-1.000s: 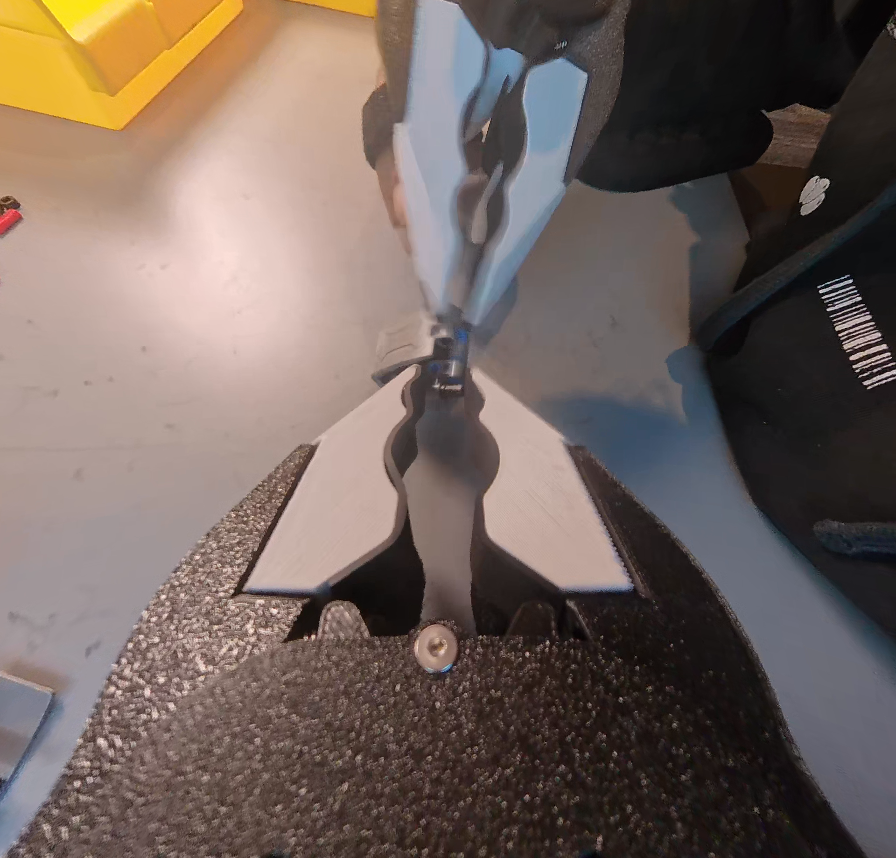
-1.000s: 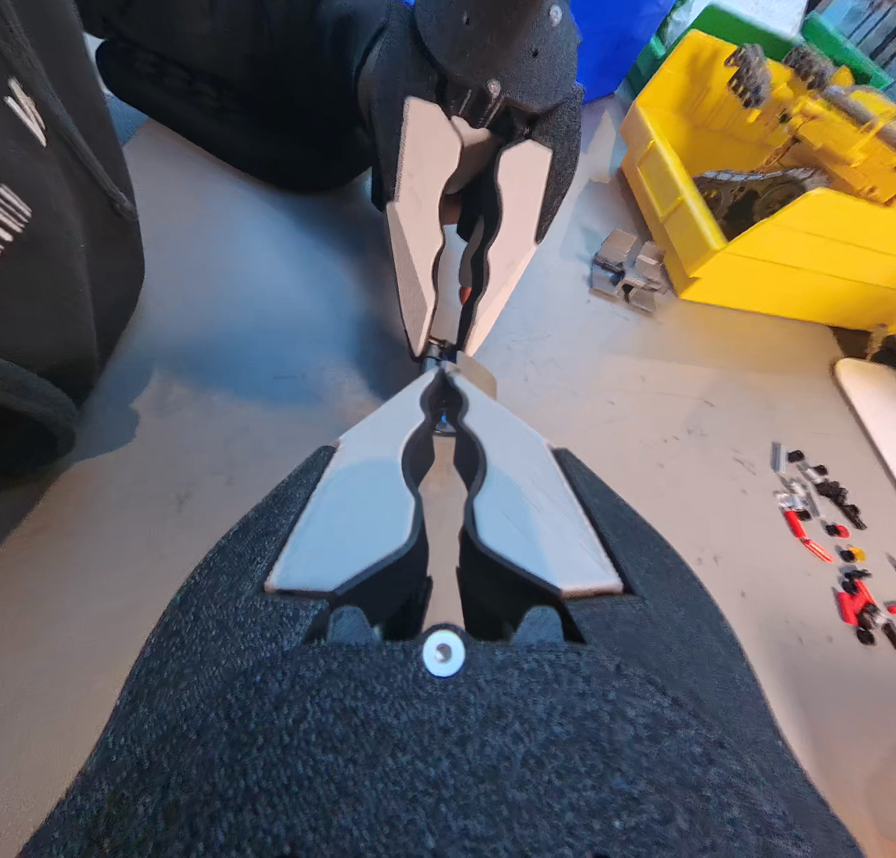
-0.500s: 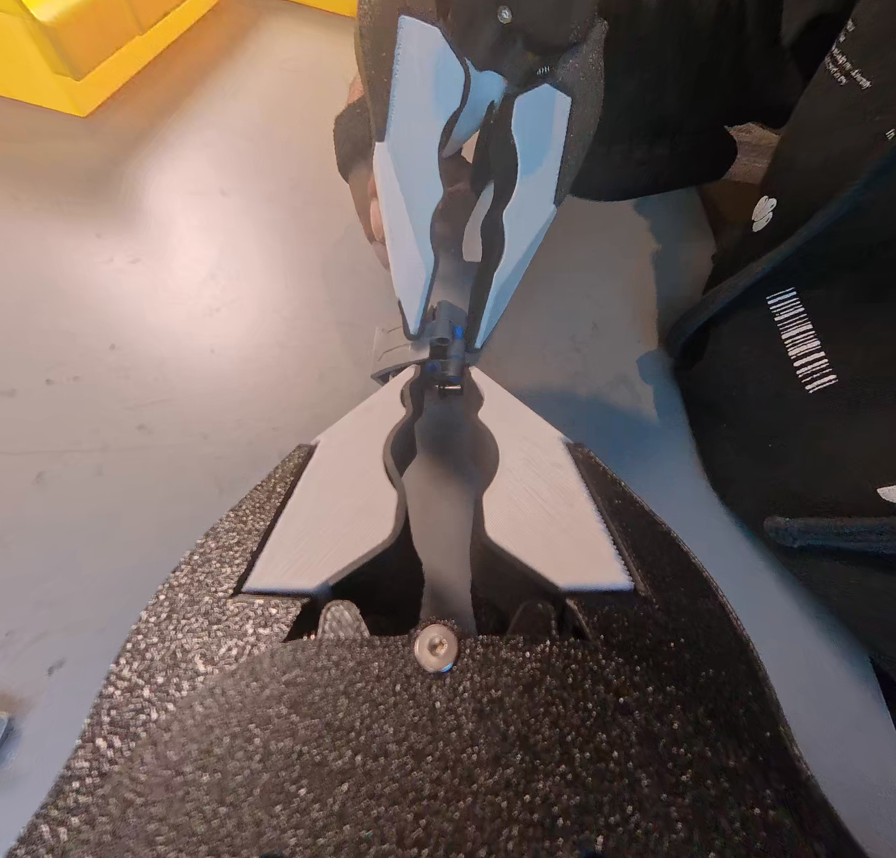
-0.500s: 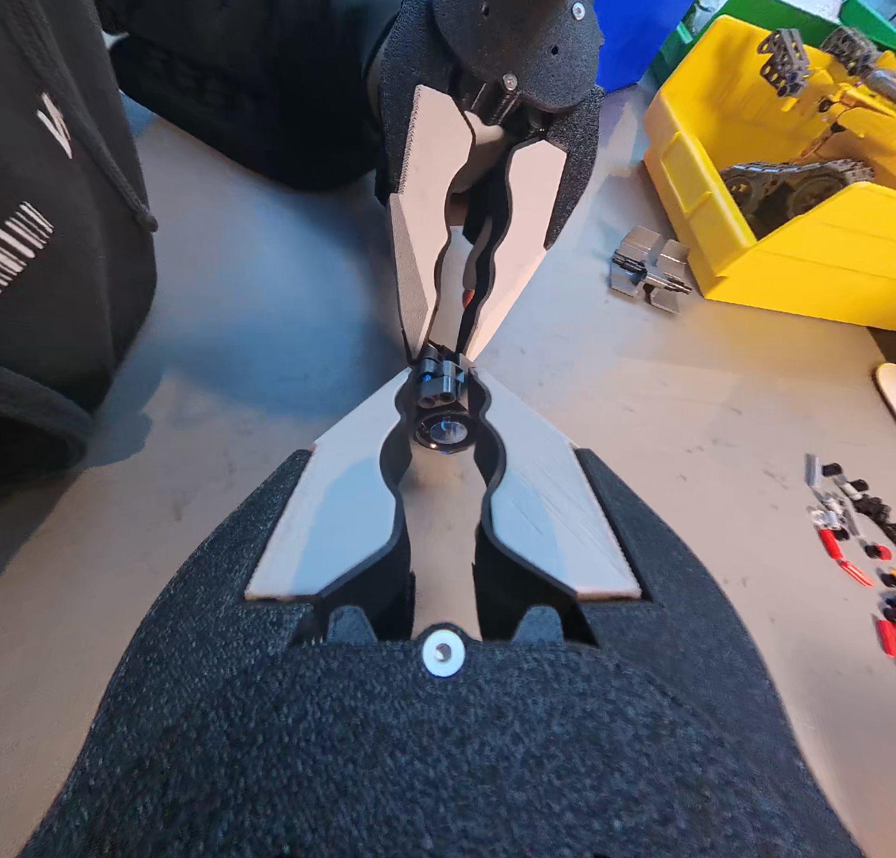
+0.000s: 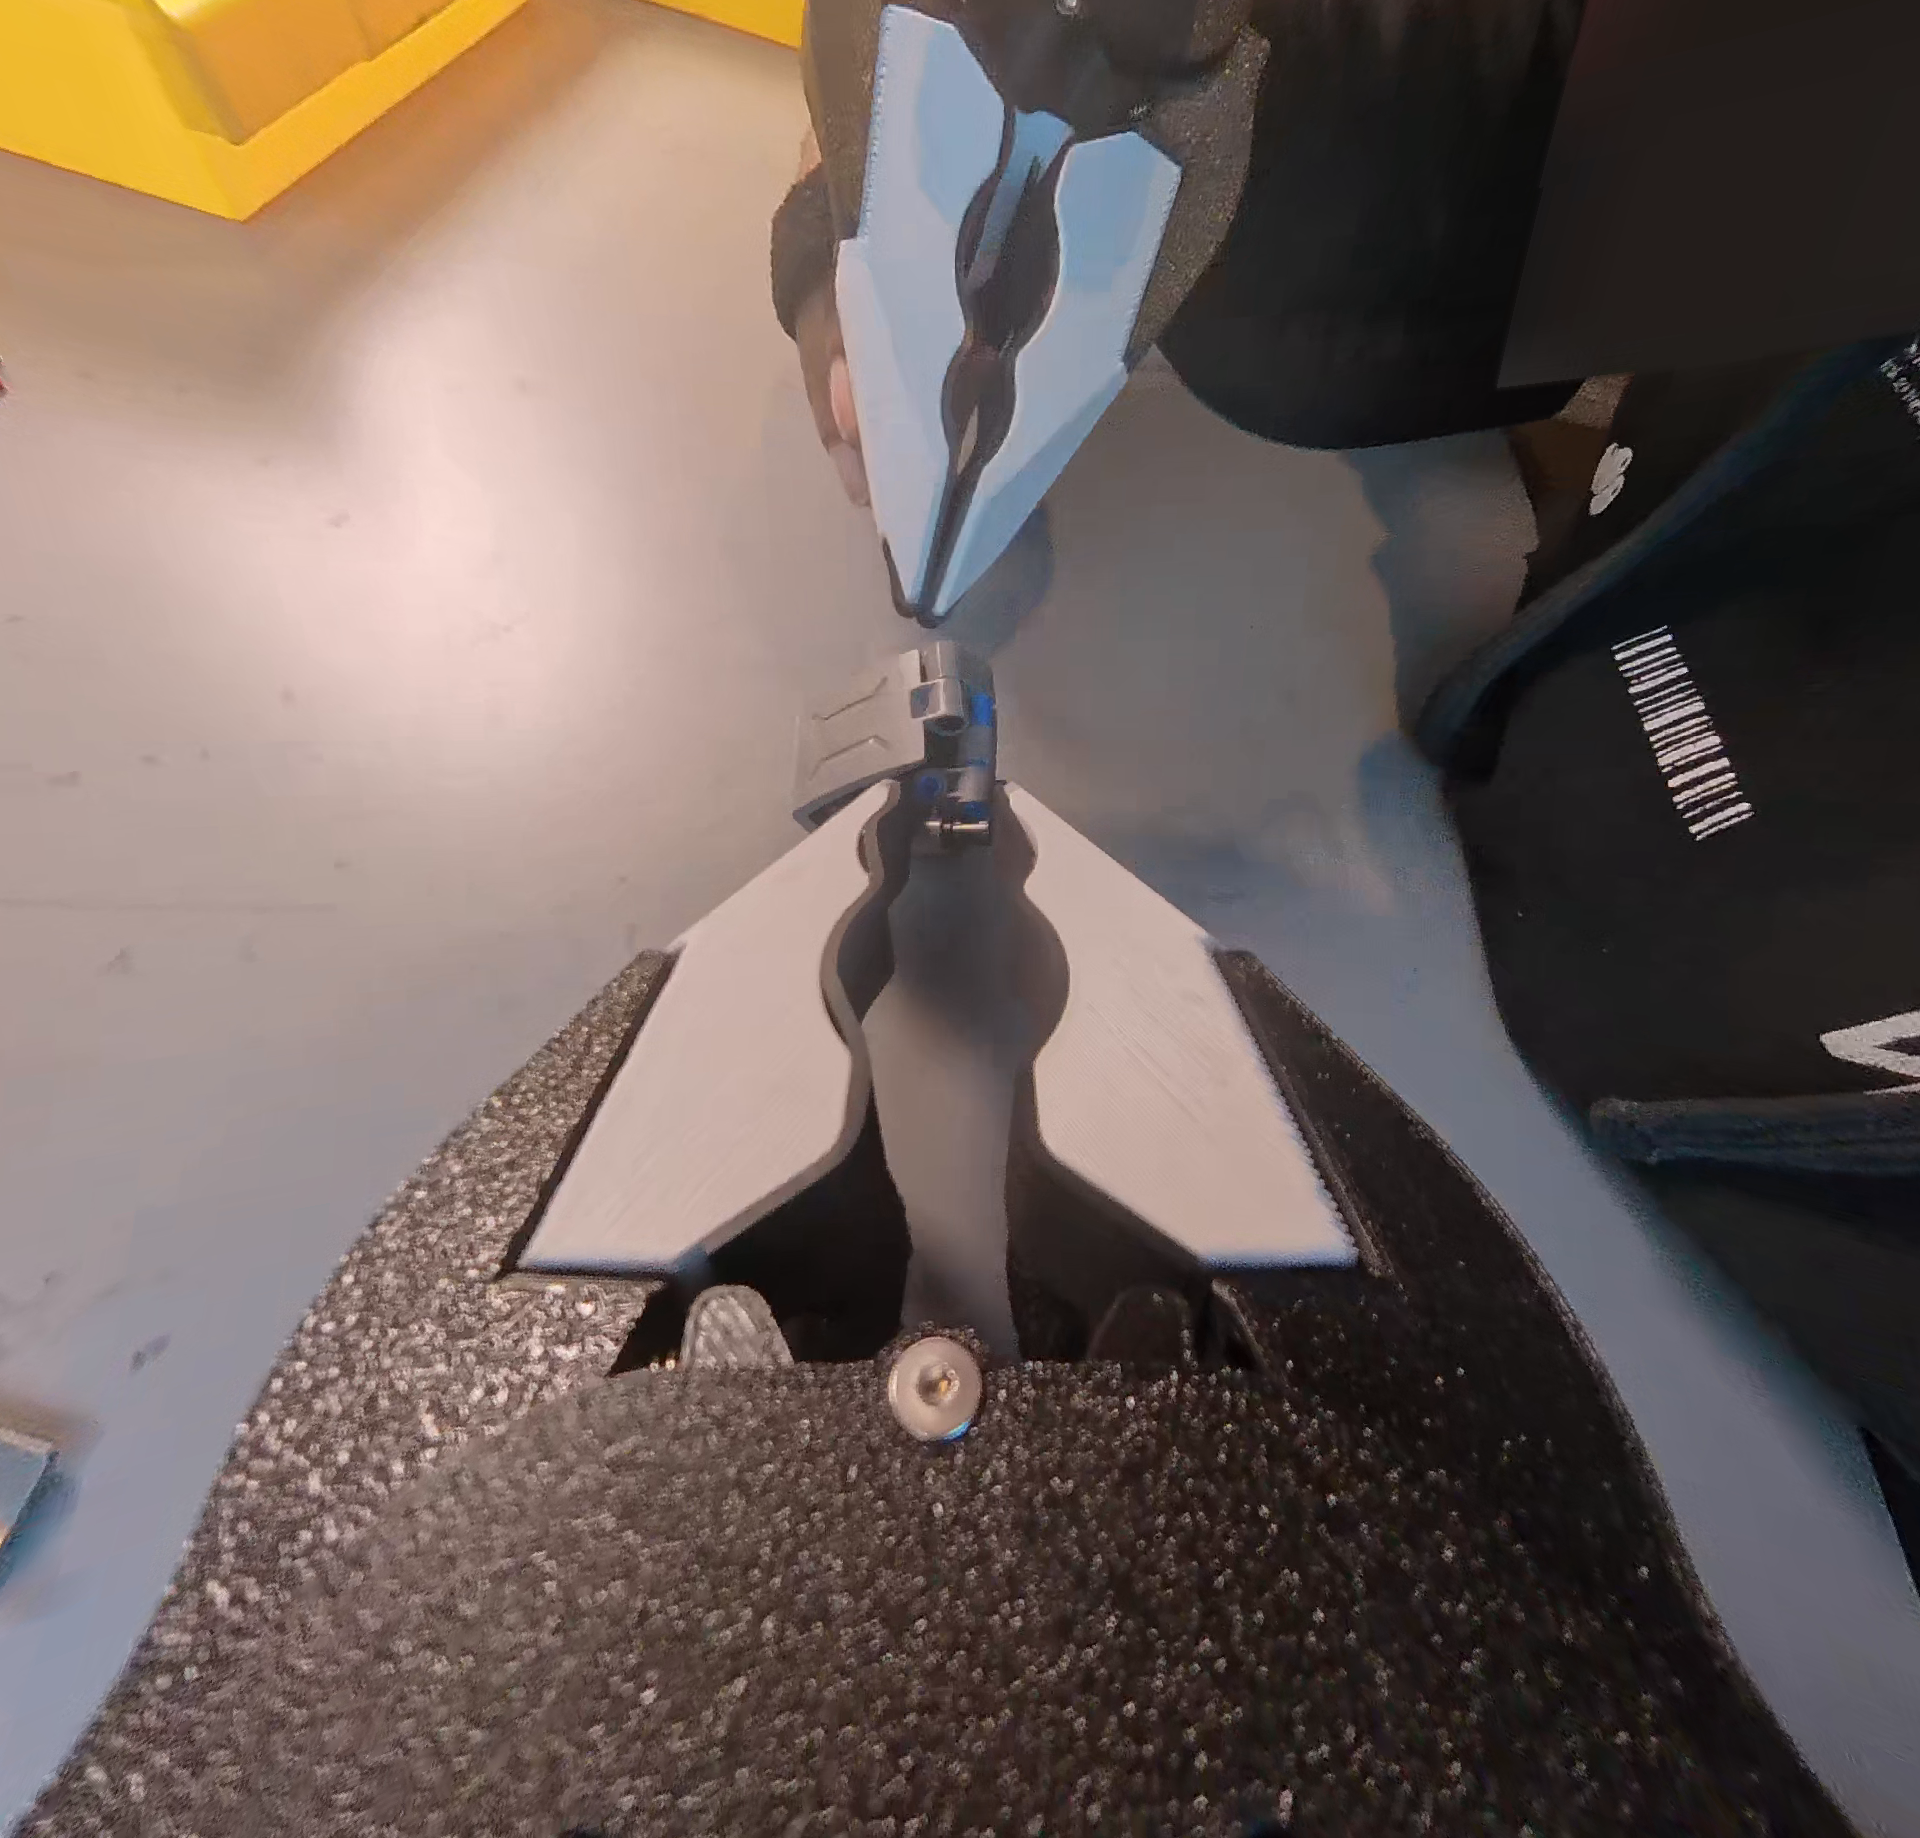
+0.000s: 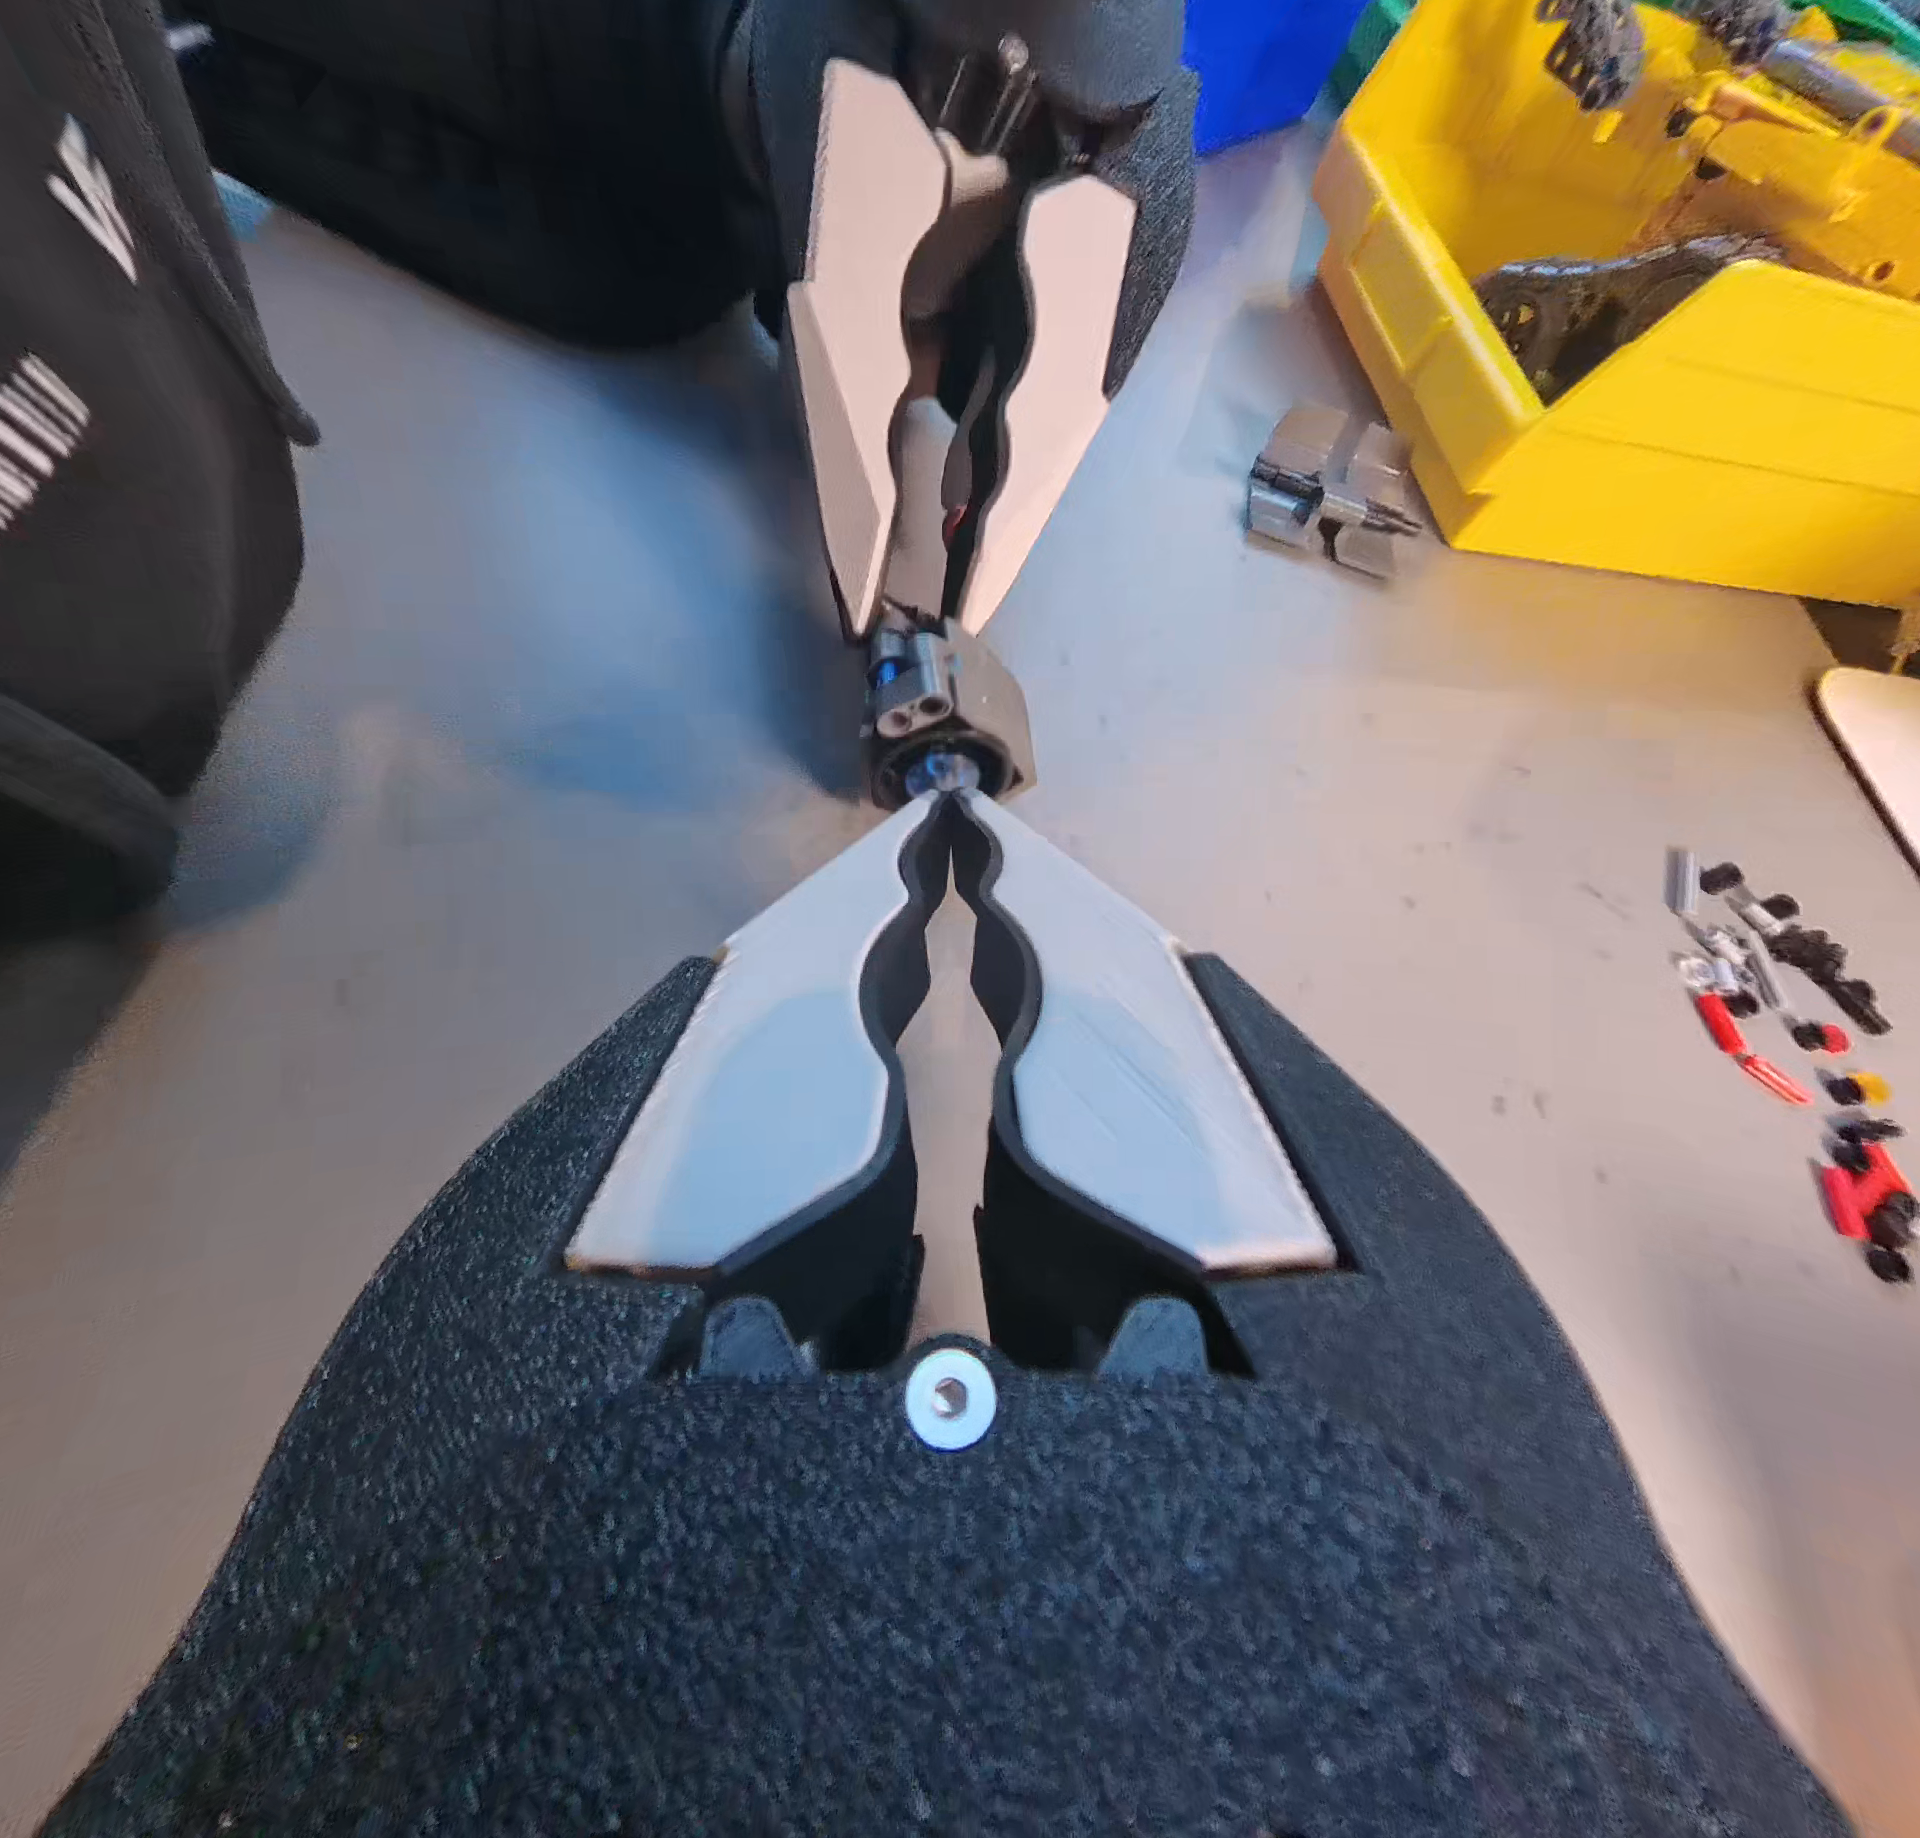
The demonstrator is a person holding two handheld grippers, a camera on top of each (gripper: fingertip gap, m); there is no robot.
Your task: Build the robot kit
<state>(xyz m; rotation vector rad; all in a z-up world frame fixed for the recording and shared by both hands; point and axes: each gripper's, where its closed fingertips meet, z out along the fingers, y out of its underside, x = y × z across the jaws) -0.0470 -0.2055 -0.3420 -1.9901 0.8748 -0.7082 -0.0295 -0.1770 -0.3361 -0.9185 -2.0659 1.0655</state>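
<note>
over the table point(image 5: 312, 645), left gripper point(image 5: 951, 801) pinching grey assembly point(image 5: 935, 728)

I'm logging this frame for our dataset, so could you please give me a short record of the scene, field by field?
left gripper: shut on the small grey and black brick assembly, held above the table
right gripper: shut, empty, tips just off the assembly's end
table: grey
yellow bin: right of the grippers, holding black and yellow parts
grey block parts: beside the bin
loose red and black pieces: scattered at far right
</note>
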